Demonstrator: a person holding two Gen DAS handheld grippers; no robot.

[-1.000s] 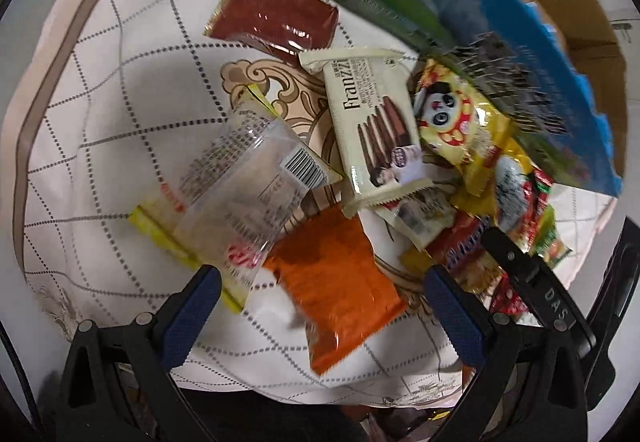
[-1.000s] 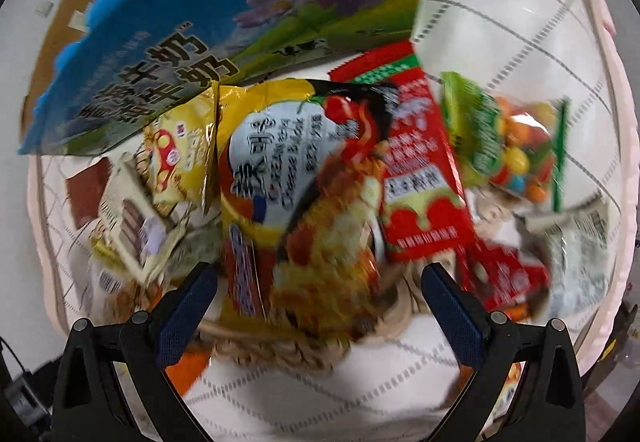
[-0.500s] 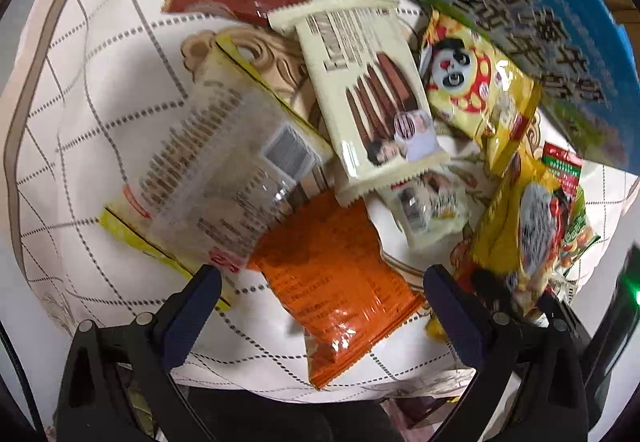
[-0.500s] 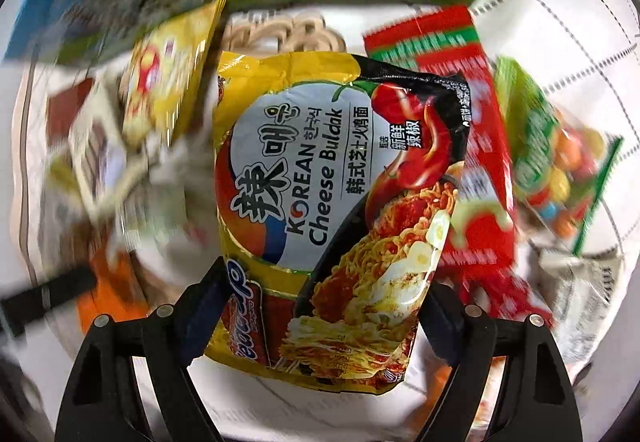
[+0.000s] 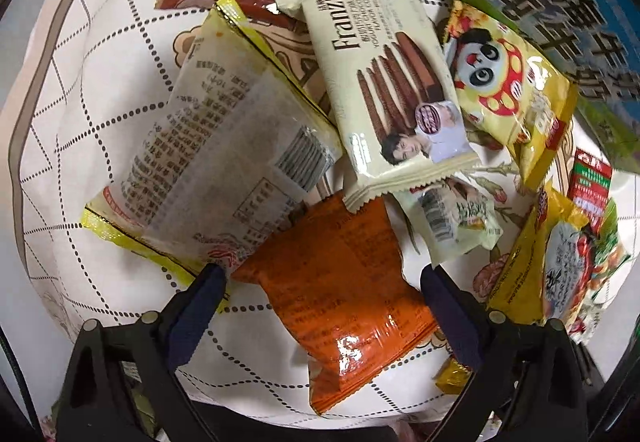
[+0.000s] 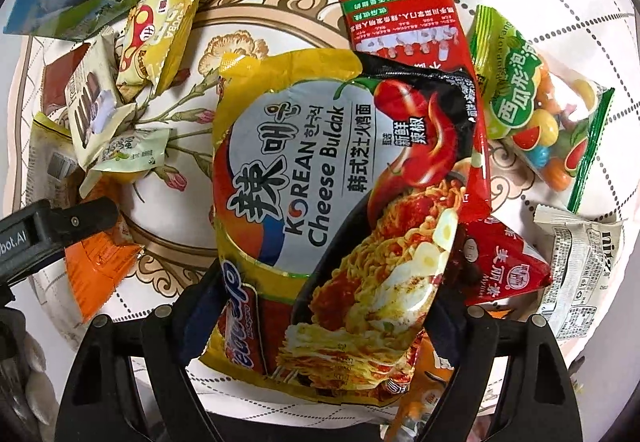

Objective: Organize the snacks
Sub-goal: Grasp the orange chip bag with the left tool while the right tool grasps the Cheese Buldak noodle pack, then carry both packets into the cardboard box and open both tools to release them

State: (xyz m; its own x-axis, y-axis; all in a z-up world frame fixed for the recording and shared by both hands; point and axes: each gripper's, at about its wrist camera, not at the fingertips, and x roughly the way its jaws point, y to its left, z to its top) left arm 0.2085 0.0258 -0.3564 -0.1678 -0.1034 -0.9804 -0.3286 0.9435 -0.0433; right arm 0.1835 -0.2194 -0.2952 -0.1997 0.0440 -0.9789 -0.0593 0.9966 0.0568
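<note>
The right gripper (image 6: 320, 306) has its jaws opening a little, though the blue pads (image 6: 200, 314) still flank the lower end of the Korean Cheese Buldak noodle packet (image 6: 332, 202) and look to touch its edges; whether they press is hard to tell. That packet is glossy film over a brittle block: light, crackly, slippery, best pinched across its narrow width near the sealed end so the noodles are not crushed. The left gripper (image 5: 320, 294), wide but closing, straddles the orange foil packet (image 5: 344, 282) without touching it; it is thin, soft and shiny, likely to slide. Around them on the dotted-grid tablecloth (image 5: 100, 82) lie a Franzzi wafer pack (image 5: 384, 82), a translucent yellow-edged bag (image 5: 224, 162) and a panda snack bag (image 5: 508, 82).
</note>
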